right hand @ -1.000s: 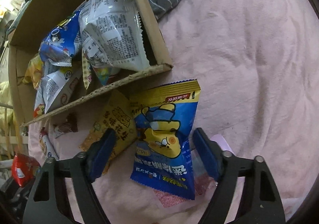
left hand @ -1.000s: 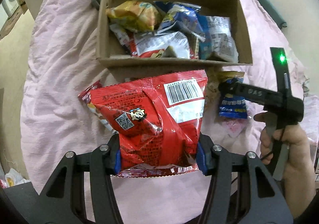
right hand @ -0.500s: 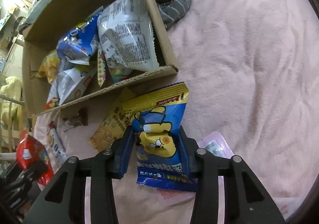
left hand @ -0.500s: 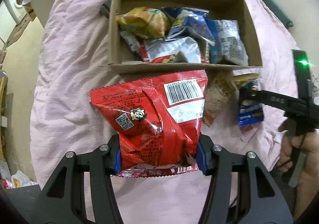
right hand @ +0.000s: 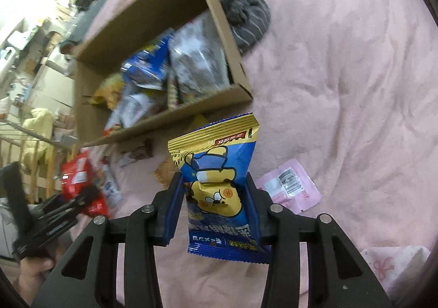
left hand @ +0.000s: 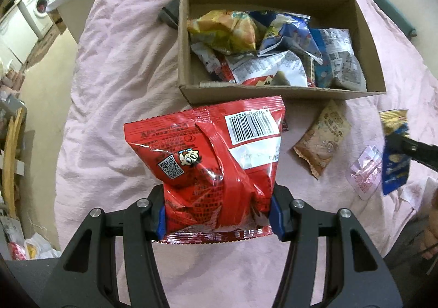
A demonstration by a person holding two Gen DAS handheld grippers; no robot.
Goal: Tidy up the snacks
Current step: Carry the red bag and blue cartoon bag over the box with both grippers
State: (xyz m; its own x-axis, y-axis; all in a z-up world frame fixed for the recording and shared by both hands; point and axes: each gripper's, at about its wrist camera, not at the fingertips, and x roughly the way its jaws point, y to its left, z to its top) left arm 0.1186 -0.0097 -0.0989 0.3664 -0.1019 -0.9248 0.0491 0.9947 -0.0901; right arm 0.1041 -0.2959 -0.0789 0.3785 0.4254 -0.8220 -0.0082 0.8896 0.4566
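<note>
Left tongs (left hand: pixel 217 216) gripping red bag (left hand: pixel 208 160), right tongs (right hand: pixel 215 210) gripping blue packet (right hand: pixel 219 184), brown pouch (left hand: pixel 323 140) before seemingly full box (left hand: pixel 273 94).

Red snack bag (left hand: pixel 208 160): glossy crinkled foil-plastic. Blue-yellow snack packet (right hand: pixel 219 184): shiny plastic film. Cardboard box (left hand: pixel 276 93): matt brown corrugated paperboard, rough cut edges. Pink bedsheet (left hand: pixel 117 83) around box: soft wrinkled matt cloth. Pink sachet (right hand: pixel 290 187) on sheet: smooth plastic.

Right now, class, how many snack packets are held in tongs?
2. The red packet is in the left tongs; the blue-and-yellow packet is in the right tongs. None seems hidden behind them.
</note>
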